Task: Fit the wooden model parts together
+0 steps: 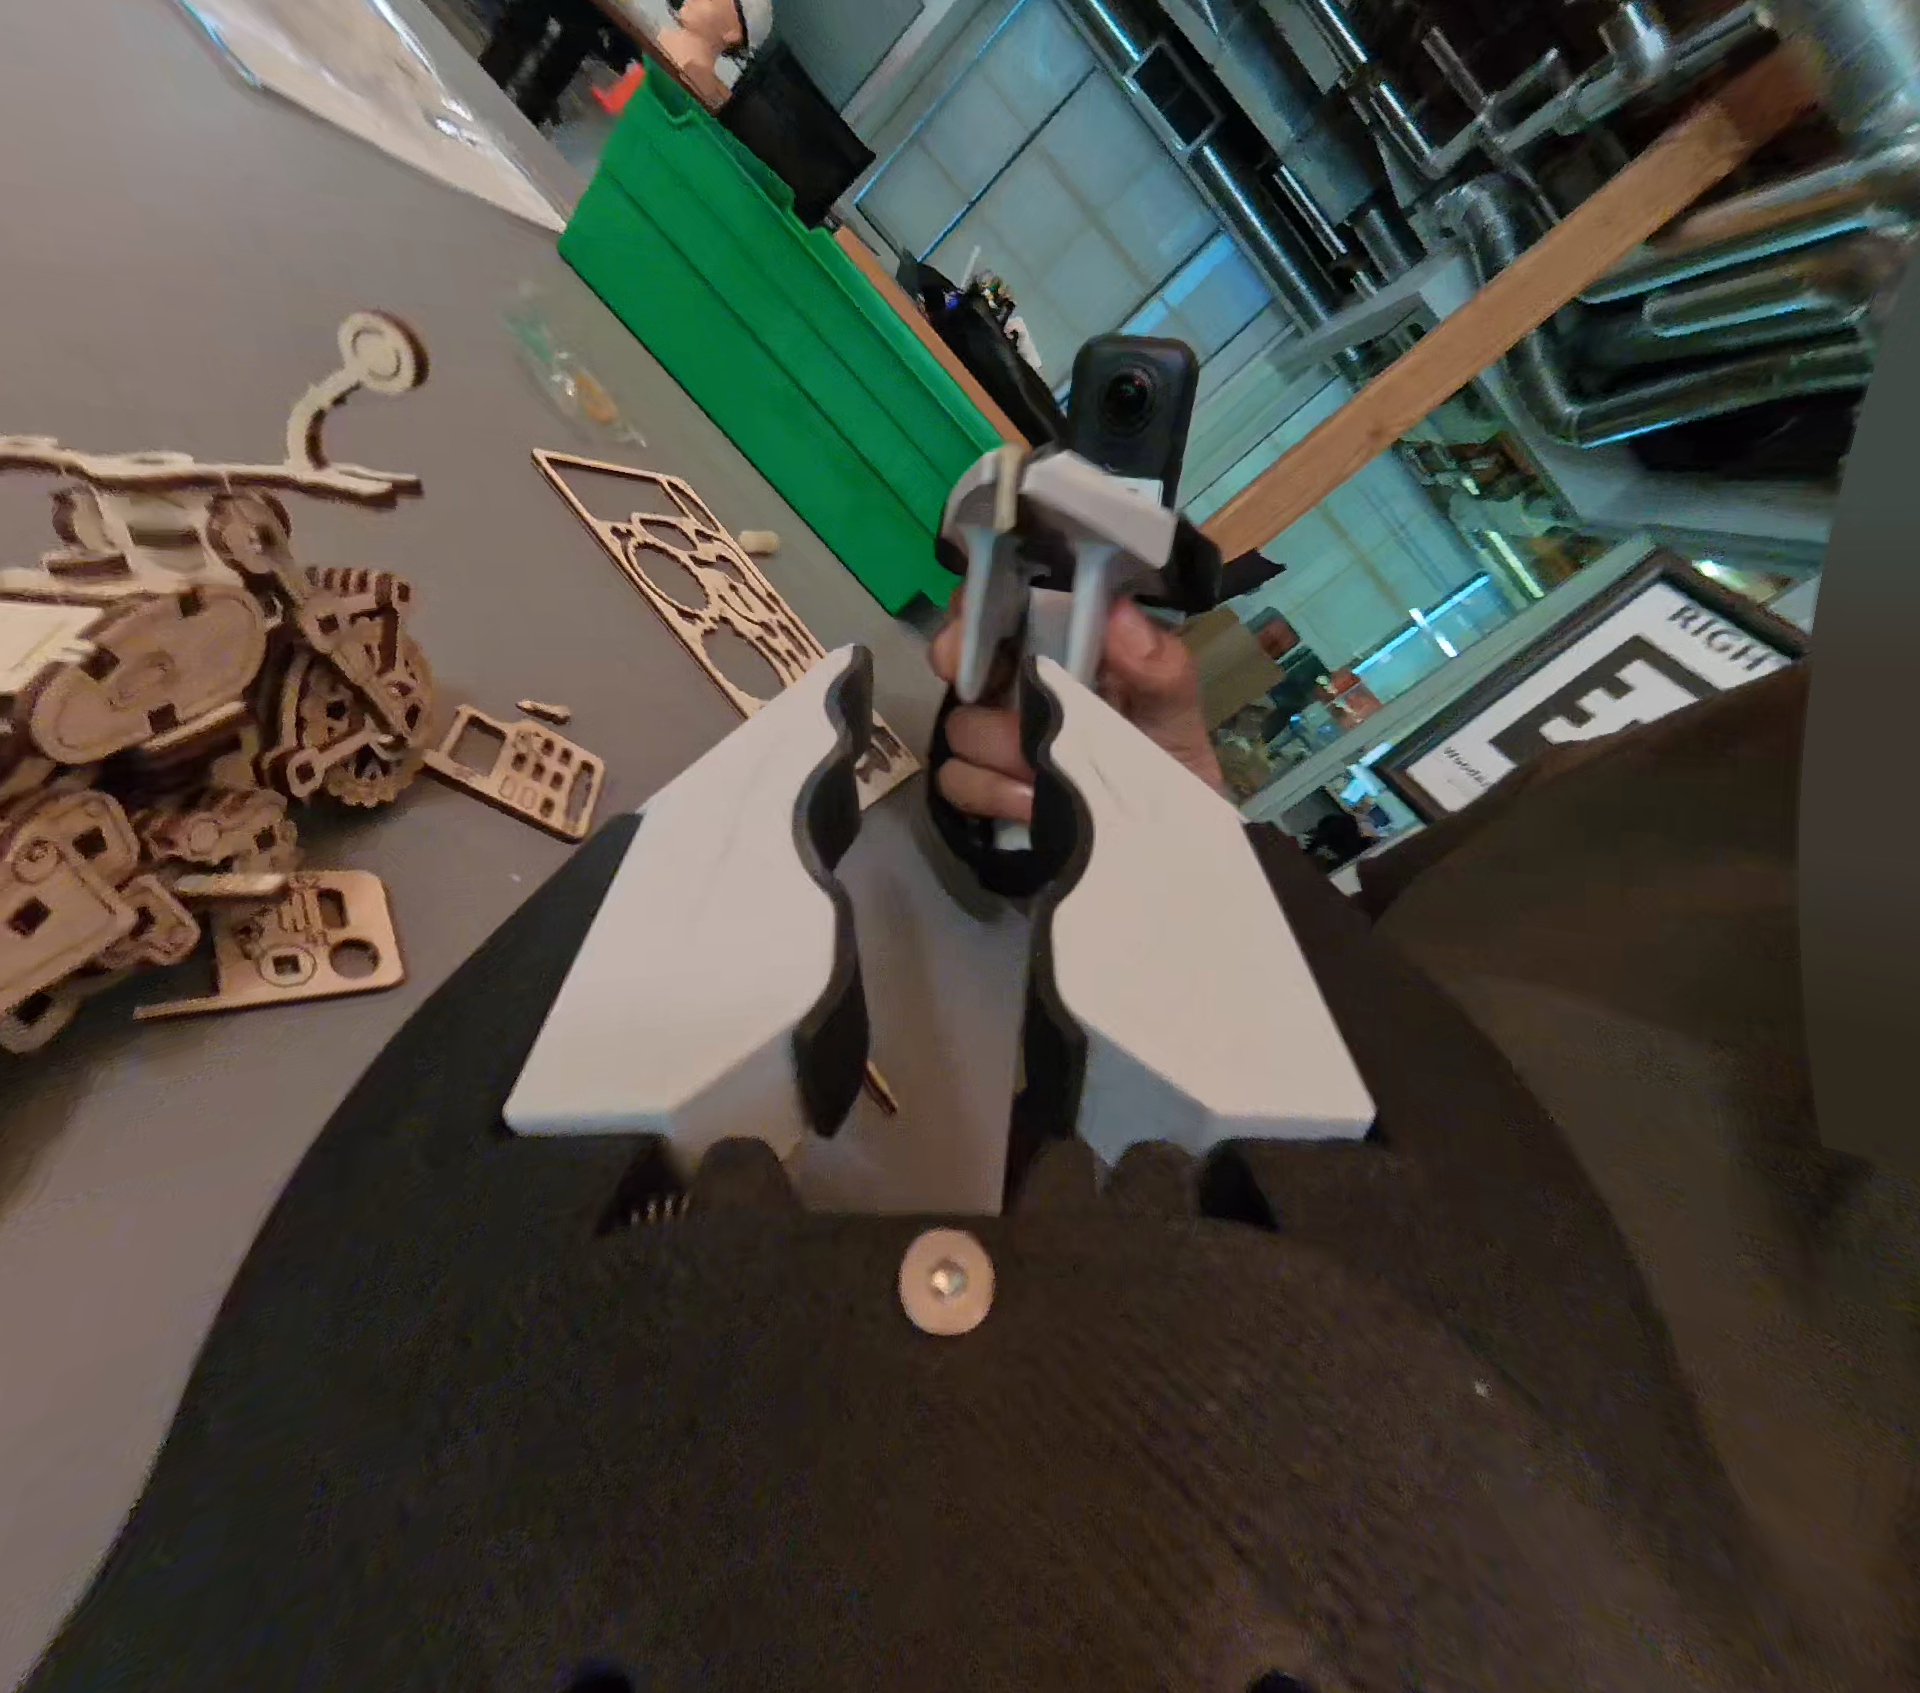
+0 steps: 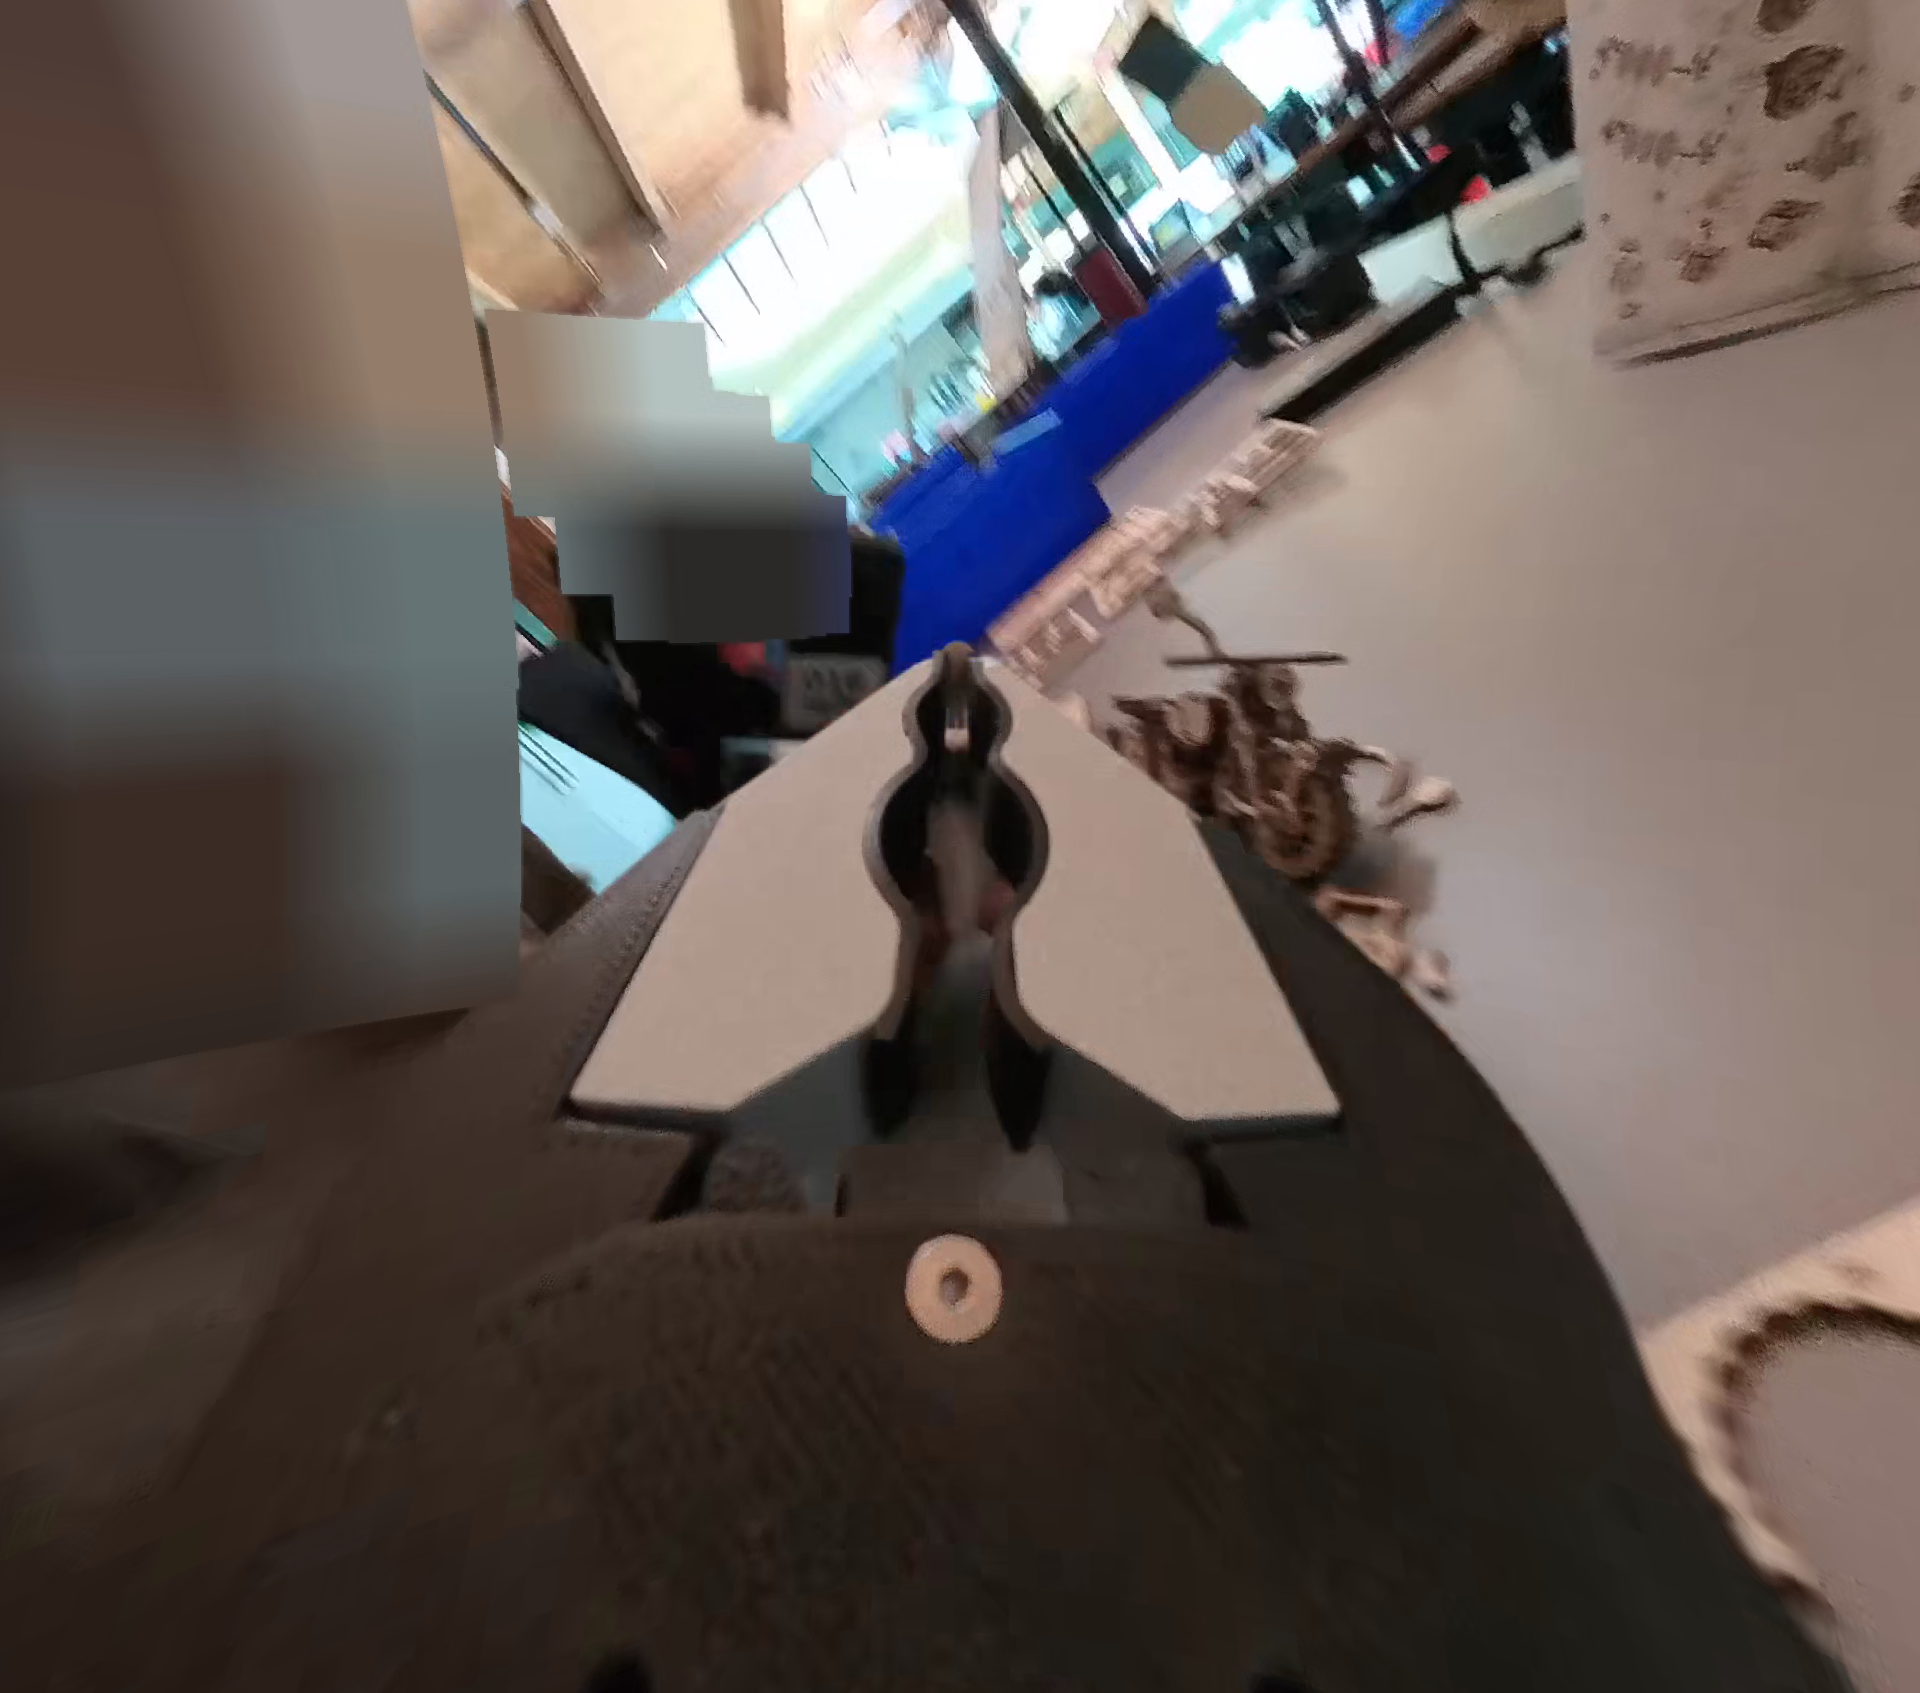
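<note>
The part-built wooden model point(image 1: 208, 656), shaped like a motorcycle, stands on the grey table at the left. It also shows, blurred, in the right wrist view point(image 2: 1247, 770). My left gripper point(image 1: 951, 693) is open and empty, raised off the table to the right of the model. Past its fingers a hand holds my right gripper point(image 1: 997, 500) in the air, facing the left one. The right gripper point(image 2: 951, 682) is shut, with a thin pale wooden sliver point(image 2: 953, 729) pinched at its tips. The sliver shows edge-on in the left wrist view point(image 1: 1004, 500).
Cut-out wooden sheets point(image 1: 707, 583) and small part frames point(image 1: 520, 770) lie around the model. A green bin point(image 1: 758, 355) stands behind them. A blue bin point(image 2: 1039, 490), a printed paper sheet point(image 2: 1745, 85) and another wooden sheet point(image 2: 1787, 1394) show in the right wrist view.
</note>
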Motion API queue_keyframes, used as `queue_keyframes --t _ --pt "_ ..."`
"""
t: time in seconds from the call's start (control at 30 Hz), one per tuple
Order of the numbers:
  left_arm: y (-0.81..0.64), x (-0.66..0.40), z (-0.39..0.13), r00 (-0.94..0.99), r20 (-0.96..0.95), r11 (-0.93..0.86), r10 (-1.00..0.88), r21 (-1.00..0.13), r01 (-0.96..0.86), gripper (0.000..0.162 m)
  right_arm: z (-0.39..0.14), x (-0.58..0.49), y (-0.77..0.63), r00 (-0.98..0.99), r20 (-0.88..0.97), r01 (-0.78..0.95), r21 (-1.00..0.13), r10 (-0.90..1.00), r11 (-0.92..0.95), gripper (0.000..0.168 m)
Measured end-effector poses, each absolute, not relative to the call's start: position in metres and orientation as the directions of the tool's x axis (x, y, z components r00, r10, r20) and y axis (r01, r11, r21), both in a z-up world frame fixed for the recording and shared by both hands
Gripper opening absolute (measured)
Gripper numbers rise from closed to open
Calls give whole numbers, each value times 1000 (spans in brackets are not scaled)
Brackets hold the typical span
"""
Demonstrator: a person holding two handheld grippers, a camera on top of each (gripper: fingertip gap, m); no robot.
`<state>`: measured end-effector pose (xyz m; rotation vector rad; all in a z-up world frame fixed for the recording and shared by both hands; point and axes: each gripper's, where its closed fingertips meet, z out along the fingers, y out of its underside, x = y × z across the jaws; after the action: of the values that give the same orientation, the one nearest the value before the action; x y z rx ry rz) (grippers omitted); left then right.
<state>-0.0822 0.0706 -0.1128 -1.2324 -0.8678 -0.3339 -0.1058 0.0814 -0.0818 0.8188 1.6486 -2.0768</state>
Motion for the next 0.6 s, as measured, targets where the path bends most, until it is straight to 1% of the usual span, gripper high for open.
queue_keyframes --t 0.03,0.07,0.1,0.17,0.2,0.27,0.4,0.5,0.6 --pt "71 -82 -113 632 748 338 203 -660 672 25 -91 -106 81 -782 -613 588 -785 109 -195 1" --pt "72 -82 -114 619 762 341 190 -642 686 25 -98 -106 81 -782 -611 591 -790 123 -161 1" --pt "74 -82 -117 603 776 337 183 -626 703 25 -99 -103 78 -768 -634 618 -771 97 -152 1" --pt "78 -79 -118 579 801 329 153 -594 734 25 -100 -93 71 -704 -710 702 -698 11 -140 1" --pt "79 -78 -117 570 810 328 138 -580 746 23 -104 -88 66 -675 -738 734 -669 -10 -119 1" --pt "81 -77 -119 556 822 325 127 -564 759 19 -109 -83 60 -654 -756 754 -651 -16 -87 0" --pt "80 -76 -116 549 829 335 103 -549 766 0 -112 -83 58 -620 -784 783 -616 -31 -85 1" --pt "79 -77 -116 552 827 334 104 -552 764 0 -111 -84 60 -585 -809 810 -578 -64 -100 1" --pt "78 -76 -115 571 813 325 118 -575 751 0 -110 -83 60 -596 -800 803 -588 -74 -99 1"
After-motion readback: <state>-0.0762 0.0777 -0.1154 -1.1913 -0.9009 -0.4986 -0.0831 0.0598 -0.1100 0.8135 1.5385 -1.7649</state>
